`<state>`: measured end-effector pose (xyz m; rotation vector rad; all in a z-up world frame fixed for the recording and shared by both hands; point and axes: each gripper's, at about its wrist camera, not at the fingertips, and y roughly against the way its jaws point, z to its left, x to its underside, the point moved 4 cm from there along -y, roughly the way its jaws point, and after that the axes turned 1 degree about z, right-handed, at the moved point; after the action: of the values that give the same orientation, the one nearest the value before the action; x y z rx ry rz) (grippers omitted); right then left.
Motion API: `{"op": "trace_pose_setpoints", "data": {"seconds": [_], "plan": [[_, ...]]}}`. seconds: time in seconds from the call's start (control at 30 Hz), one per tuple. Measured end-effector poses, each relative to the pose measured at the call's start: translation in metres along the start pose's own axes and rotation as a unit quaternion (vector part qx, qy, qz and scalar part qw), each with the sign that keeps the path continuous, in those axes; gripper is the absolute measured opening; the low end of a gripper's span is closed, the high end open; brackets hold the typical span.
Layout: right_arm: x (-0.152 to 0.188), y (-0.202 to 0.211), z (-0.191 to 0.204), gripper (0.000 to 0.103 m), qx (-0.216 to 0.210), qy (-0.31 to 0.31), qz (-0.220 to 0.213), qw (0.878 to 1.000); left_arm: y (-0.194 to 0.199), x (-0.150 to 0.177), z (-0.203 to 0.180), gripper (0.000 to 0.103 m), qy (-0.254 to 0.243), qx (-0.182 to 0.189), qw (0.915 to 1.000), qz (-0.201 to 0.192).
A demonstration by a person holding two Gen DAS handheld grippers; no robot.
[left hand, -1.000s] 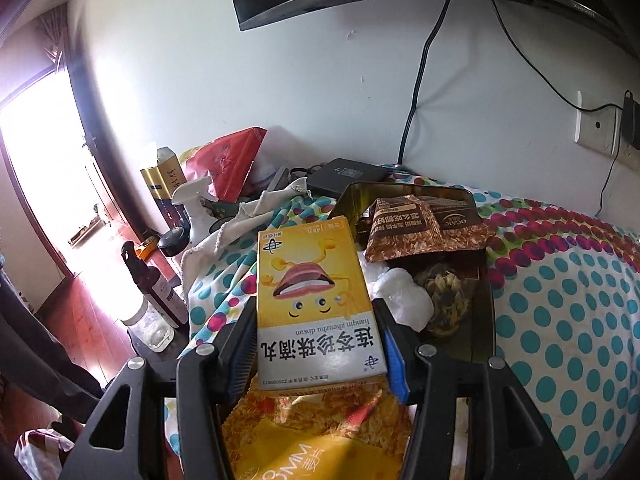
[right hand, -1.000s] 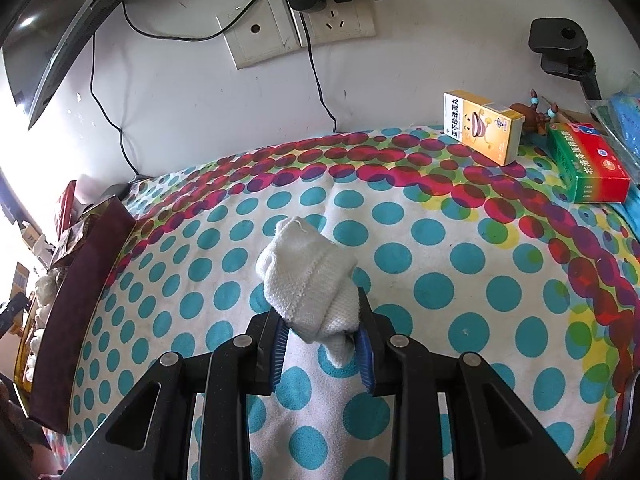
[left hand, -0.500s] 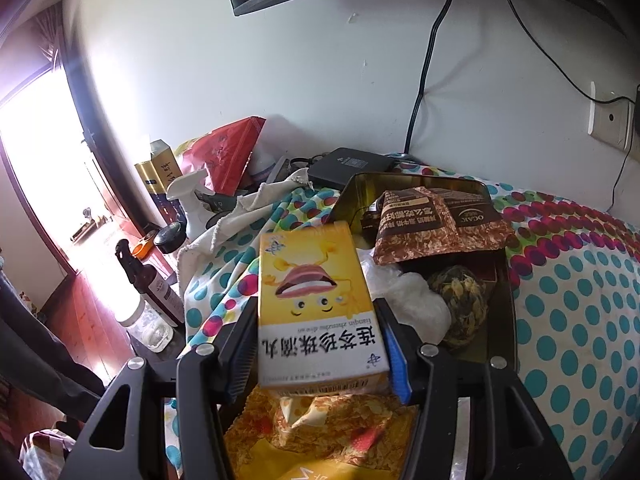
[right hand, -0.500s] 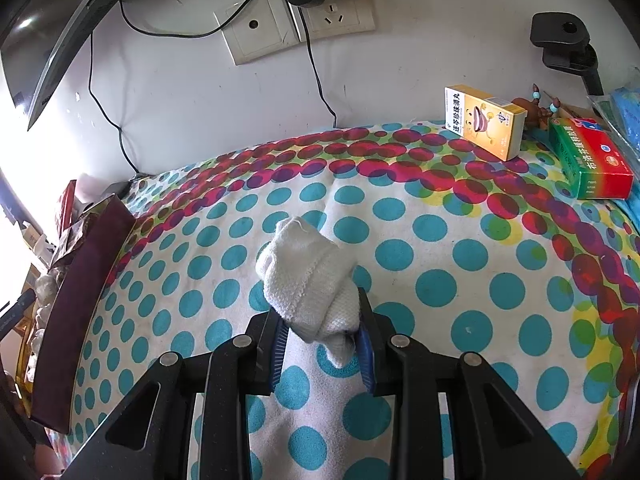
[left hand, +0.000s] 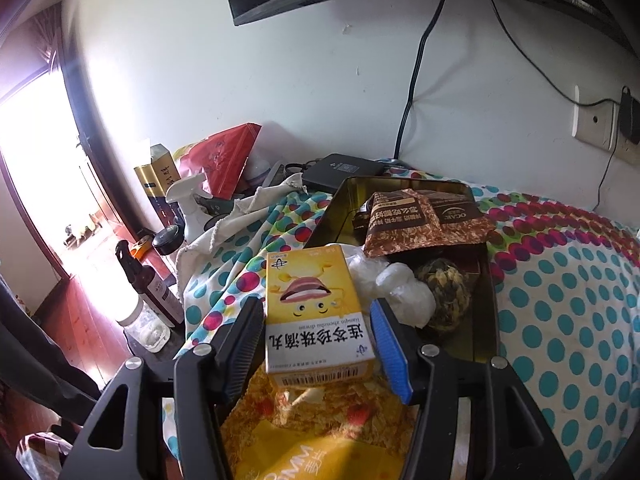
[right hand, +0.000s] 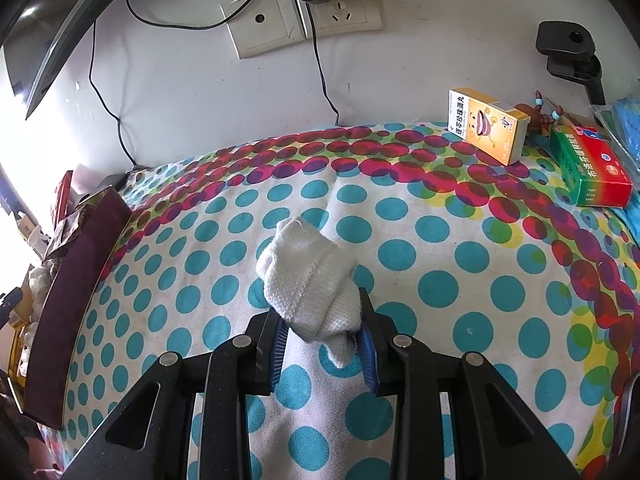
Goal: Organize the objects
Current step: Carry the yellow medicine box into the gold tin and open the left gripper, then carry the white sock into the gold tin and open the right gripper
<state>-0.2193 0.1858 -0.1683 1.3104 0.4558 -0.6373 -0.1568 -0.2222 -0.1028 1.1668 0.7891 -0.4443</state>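
My left gripper [left hand: 316, 320] is shut on a yellow medicine box [left hand: 314, 312] and holds it over the near end of an open metal tin [left hand: 490, 304]. The tin holds brown snack packets [left hand: 420, 224], white wrapped lumps [left hand: 404, 300] and a yellow bag [left hand: 312, 432]. My right gripper [right hand: 322, 334] is shut on a rolled white sock [right hand: 308, 276] above the polka-dot cloth [right hand: 440, 264]. A second yellow medicine box [right hand: 486, 124] and a green and red box [right hand: 588, 168] stand at the far right by the wall.
The tin's dark side [right hand: 72, 280] shows at the left of the right wrist view. Left of the tin are a spray bottle [left hand: 188, 204], a dark bottle [left hand: 154, 284], a red bag [left hand: 224, 160] and a black device [left hand: 340, 170]. Wall sockets [right hand: 304, 16] and cables hang above.
My left gripper has drawn back and risen a little with the yellow box; the tin looks farther off. The right gripper and sock have hardly moved.
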Motion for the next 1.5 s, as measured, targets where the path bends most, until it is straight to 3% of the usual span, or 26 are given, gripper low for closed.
{"op": "trace_pose_setpoints", "data": {"seconds": [0.07,0.2,0.47,0.63,0.7,0.77,1.0,1.13,1.3,1.5], "plan": [[0.000,-0.001,0.000,0.031,0.000,0.000,0.001,1.000,0.013,0.005,0.007,0.078,0.020,0.027,0.9994,-0.002],[0.000,-0.001,0.001,0.031,-0.001,0.004,-0.001,1.000,0.051,0.022,0.025,0.085,0.027,0.053,0.9973,-0.044],[0.001,0.003,0.020,0.031,0.004,0.055,-0.011,0.998,0.118,0.102,0.063,0.086,0.056,0.092,0.9913,-0.076],[0.007,0.005,0.042,0.030,0.014,0.098,-0.007,0.995,0.128,0.155,0.057,0.086,0.044,0.102,0.9921,-0.058],[0.011,0.010,0.064,0.030,0.005,0.112,-0.007,0.994,0.123,0.155,0.052,0.086,0.048,0.116,0.9912,-0.041],[0.016,0.016,0.088,0.030,-0.008,0.128,-0.011,0.992,0.127,0.152,0.048,0.086,0.045,0.117,0.9907,-0.054],[0.027,0.035,0.221,0.030,-0.093,0.195,-0.026,0.976,0.121,0.153,0.058,0.086,0.062,0.117,0.9905,-0.037],[0.045,0.031,0.280,0.030,-0.115,0.230,-0.020,0.966,0.124,0.149,0.070,0.086,0.082,0.116,0.9888,-0.045],[0.065,0.025,0.313,0.030,-0.124,0.246,-0.007,0.961,0.125,0.146,0.077,0.086,0.088,0.111,0.9887,-0.050],[0.069,0.015,0.318,0.031,-0.120,0.247,-0.001,0.962,0.123,0.143,0.085,0.085,0.099,0.108,0.9879,-0.051]]}}
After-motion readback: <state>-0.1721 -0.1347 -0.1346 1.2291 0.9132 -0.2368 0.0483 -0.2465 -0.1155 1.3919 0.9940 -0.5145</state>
